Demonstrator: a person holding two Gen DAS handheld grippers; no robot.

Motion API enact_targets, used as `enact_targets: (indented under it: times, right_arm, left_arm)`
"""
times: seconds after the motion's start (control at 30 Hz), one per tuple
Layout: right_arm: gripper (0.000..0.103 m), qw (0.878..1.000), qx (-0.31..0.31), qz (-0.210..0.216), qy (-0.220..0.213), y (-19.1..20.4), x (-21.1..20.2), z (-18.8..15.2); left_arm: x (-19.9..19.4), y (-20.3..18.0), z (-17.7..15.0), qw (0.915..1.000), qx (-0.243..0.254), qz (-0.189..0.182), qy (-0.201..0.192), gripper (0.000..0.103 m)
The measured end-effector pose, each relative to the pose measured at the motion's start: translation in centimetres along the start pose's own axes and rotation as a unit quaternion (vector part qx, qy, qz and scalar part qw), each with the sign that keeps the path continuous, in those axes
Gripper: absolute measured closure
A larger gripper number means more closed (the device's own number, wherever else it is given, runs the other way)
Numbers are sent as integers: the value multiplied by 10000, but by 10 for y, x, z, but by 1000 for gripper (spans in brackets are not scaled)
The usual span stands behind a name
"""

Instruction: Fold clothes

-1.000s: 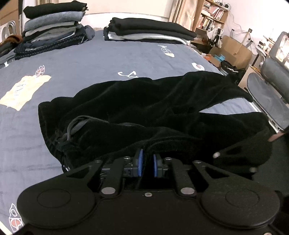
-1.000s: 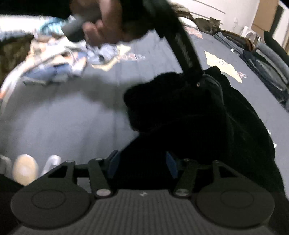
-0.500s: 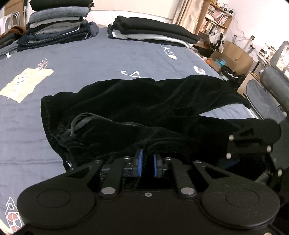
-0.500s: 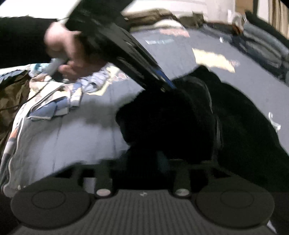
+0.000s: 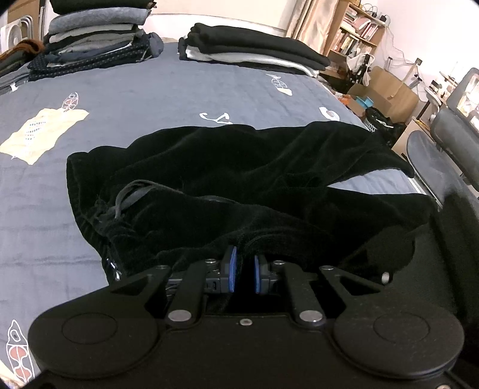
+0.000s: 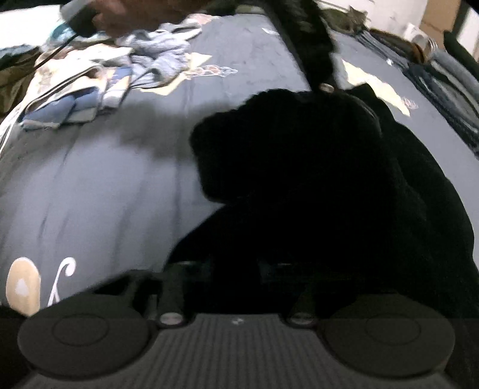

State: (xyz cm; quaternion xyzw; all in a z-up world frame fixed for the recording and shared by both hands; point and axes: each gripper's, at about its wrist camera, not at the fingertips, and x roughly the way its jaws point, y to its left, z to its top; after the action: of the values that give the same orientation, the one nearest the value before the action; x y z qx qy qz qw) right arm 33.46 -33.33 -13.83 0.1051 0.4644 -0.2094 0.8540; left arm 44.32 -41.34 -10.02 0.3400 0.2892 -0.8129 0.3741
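Observation:
Black velvet trousers lie crumpled on the blue-grey bedspread, drawstring waistband to the left. My left gripper is shut on a fold of their near edge, the blue pads pinching the cloth. In the right wrist view the trousers fill the middle as a dark mass. My right gripper is sunk into that cloth, its jaws closing with fabric between them; the pads are lost in the dark. The right gripper shows as a blurred black shape at the trousers' right end.
Two stacks of folded clothes stand at the far end of the bed. A heap of unfolded pale clothes lies on the bed beyond a hand. Past the bed's right edge are boxes, shelves and a chair.
My right gripper has dropped into the trouser cloth and its fingers have drawn together. The left gripper keeps its hold in the same place.

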Motion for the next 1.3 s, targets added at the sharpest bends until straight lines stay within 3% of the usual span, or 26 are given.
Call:
enact_targets:
  times: [0.17, 0.23, 0.37, 0.4, 0.47, 0.57, 0.67, 0.83, 0.97, 1.13, 1.3]
  right_arm:
    - [89, 9878, 1407, 314, -585, -40, -24, 4]
    - [90, 9722, 2111, 311, -969, -57, -37, 5]
    - [91, 9279, 3311, 126, -1707, -86, -56, 5]
    - [91, 9209, 3449, 12, -1817, -89, -58, 5]
    - [91, 9192, 3466, -318, -1842, -88, -54, 10]
    - [91, 9228, 3476, -380, -1619, -85, -40, 15]
    - [89, 9345, 3254, 19, -1446, -82, -41, 18]
    - [87, 9477, 2799, 6, -1531, -83, -76, 14]
    - [69, 9577, 2386, -46, -1610, -85, -106, 11]
    - [54, 9854, 1300, 29, -1103, -60, -103, 1]
    - [53, 9964, 767, 59, -351, -32, -51, -21]
  left_arm:
    - [-4, 0, -3, 10000, -60, -31, -6, 91]
    - [-6, -1, -6, 10000, -38, -33, -10, 91]
    - [-18, -8, -9, 9998, -67, -60, -166, 91]
    - [-21, -11, -9, 9997, -51, -59, -213, 91]
    - [-27, -18, -10, 9997, -28, -30, -257, 91]
    - [-30, -16, -12, 9991, -203, 97, -355, 91]
    - [-29, -8, -11, 9977, -479, 132, -453, 91]
    - [-22, -3, -7, 9969, -648, 70, -444, 91]
    - [-18, -1, -5, 9965, -709, 31, -441, 91]
    - [-16, 1, -6, 9962, -763, 16, -425, 91]
    - [-14, 1, -6, 9963, -769, -3, -385, 91]
